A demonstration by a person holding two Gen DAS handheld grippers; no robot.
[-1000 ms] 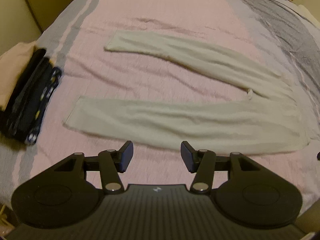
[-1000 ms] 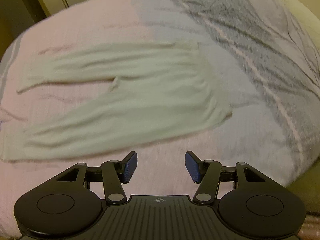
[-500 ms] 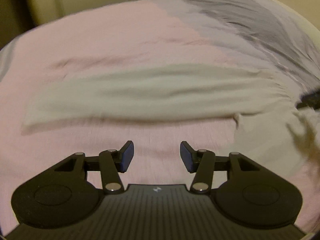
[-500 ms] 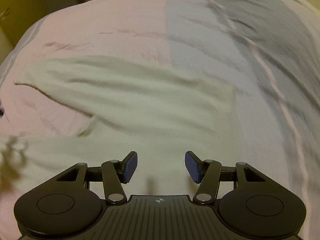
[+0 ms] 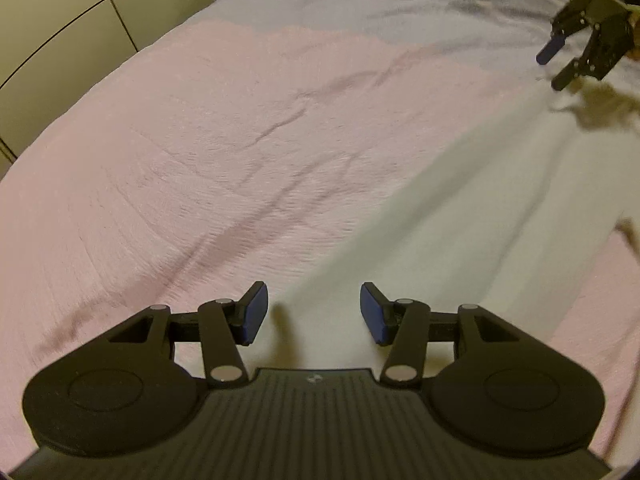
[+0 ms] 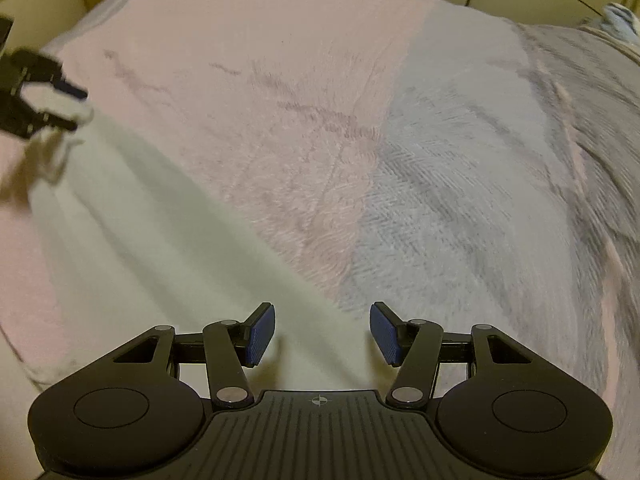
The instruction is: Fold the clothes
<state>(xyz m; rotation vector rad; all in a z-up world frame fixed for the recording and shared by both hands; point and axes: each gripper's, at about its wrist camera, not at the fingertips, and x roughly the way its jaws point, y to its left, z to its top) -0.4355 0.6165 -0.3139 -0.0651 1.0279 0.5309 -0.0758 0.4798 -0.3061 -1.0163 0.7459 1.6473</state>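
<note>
Both of our hand-held grippers have swung in low over the pale cream knit trousers [image 5: 460, 216] since a second ago, when the whole garment lay in view from farther back; now each camera shows only one stretch of cloth close beneath it.

Our left hand-held gripper [image 5: 314, 314] stands released, nothing between its blue pads [image 5: 256, 312], right over the far edge of one trouser leg. Our right hand-held gripper [image 6: 322, 334] is likewise released and empty, poised over the far corner of the trousers' wider end, where the cream cloth meets the pink and grey striped bedspread [image 6: 280, 100].

The trousers lie flat on that bedspread, spread between our two hand-held grippers.

We judge the cloth soft, light and limp: it will sag and drag rather than hold a shape, and it may cling to the textured bedspread. We would pinch the trousers' far edge at both points directly beneath us, taking only the garment's own layers and none of the bedspread.
</note>
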